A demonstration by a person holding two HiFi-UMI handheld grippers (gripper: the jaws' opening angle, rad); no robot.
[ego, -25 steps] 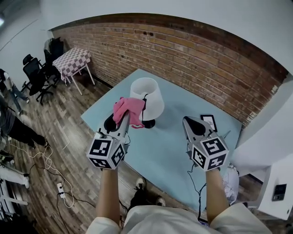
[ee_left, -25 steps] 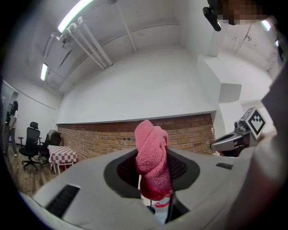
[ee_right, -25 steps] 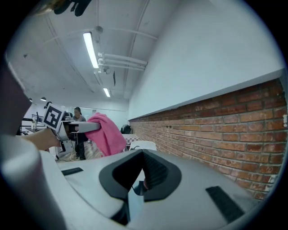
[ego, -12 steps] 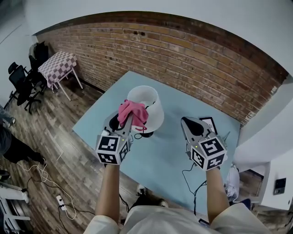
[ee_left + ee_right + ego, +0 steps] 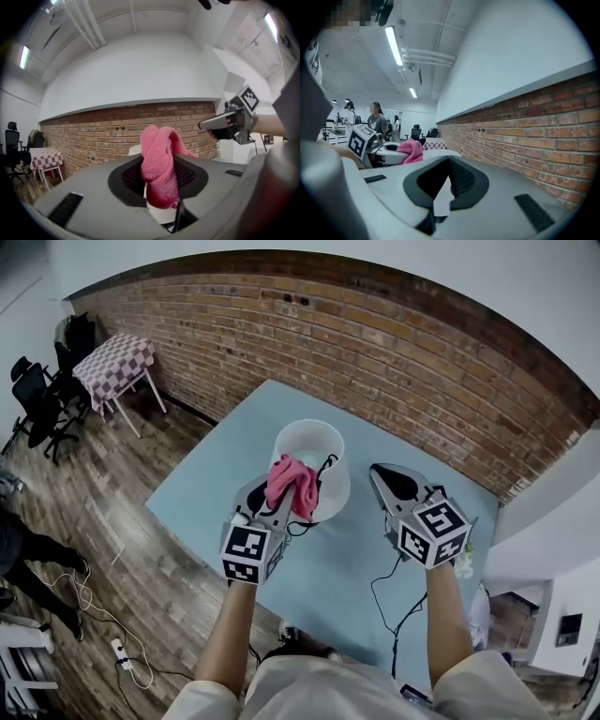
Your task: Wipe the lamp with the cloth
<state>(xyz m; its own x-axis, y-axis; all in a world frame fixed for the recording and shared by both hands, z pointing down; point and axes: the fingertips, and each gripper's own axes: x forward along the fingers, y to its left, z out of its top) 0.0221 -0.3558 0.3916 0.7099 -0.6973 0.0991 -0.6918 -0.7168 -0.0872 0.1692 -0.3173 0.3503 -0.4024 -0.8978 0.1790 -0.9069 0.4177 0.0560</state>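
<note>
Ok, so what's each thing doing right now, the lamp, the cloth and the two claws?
Lamp, standing upright on the table.
Pink cloth, bunched up, right by the lamp.
Left claw, shut on the pink cloth.
Right claw, shut, holding nothing.

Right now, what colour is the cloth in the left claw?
Pink knitted cloth; left gripper view shows it best.

No legible text, brand, number. Only coded square markers [image 5: 246, 547] on left gripper [image 5: 281, 495], right gripper [image 5: 382, 474].
</note>
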